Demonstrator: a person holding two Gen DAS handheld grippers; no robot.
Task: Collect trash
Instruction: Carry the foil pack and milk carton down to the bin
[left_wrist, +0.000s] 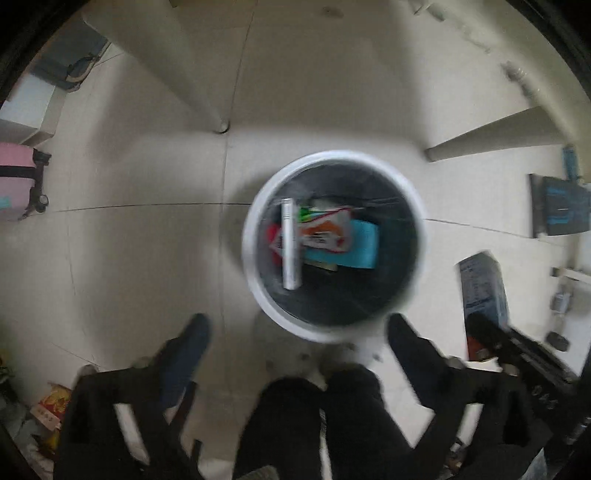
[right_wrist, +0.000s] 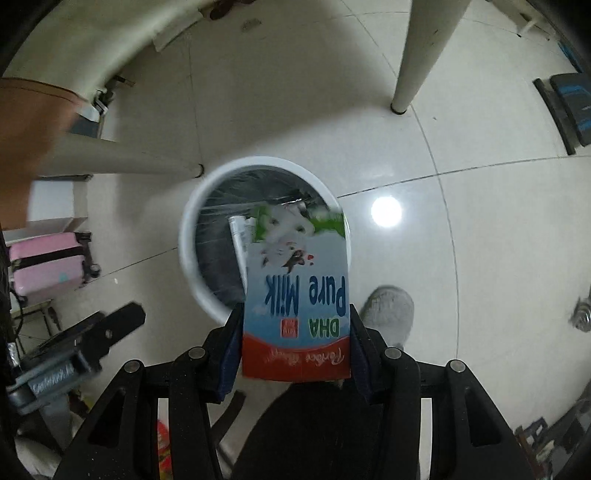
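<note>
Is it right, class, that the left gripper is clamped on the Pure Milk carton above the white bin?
Not quite: the right gripper clamps the Pure Milk carton above the white bin, as the right wrist view shows. The left gripper is open and empty.

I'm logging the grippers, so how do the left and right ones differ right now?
The left gripper has its fingers spread wide and holds nothing, while the right gripper is clamped on the blue and white Pure Milk carton. The left one looks straight down into the white round trash bin; the right one's carton covers part of it. Both are black and hang over the bin.
</note>
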